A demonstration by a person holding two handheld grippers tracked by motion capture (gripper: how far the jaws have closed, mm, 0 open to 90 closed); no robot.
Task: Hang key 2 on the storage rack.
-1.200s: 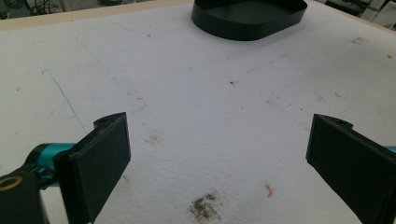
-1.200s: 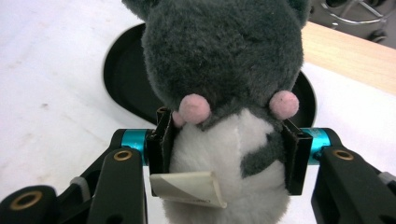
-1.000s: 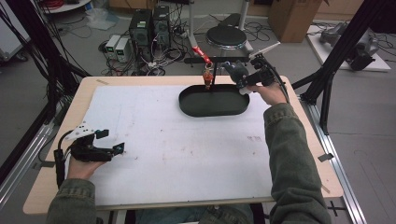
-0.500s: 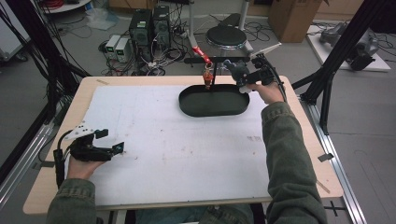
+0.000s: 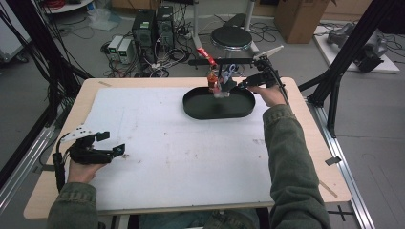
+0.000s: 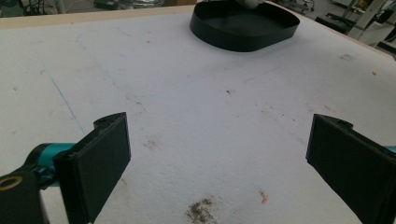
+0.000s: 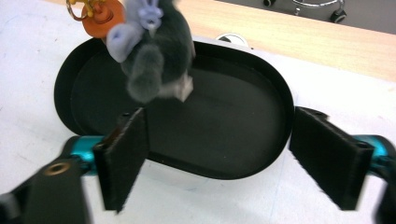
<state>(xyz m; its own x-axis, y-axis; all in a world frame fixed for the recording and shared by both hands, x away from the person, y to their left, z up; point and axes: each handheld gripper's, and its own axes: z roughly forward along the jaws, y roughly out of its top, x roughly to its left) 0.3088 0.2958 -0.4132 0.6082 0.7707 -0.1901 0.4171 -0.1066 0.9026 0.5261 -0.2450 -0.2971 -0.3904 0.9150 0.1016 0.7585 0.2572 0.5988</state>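
Grey plush toy [image 7: 152, 51], motion-blurred, top cropped

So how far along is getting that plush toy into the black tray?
Nearly done. The plush toy is out of the right tongs, whose jaws have just opened and stand clear of it above the tray. Whether it has landed is unclear. The left tongs lie open, idle on the table.

Both grippers' fingers [image 7: 122, 158] gape; right's just opened, nothing between.

Probably lab: computer towers [image 5: 153, 28], cables [image 5: 157, 59]
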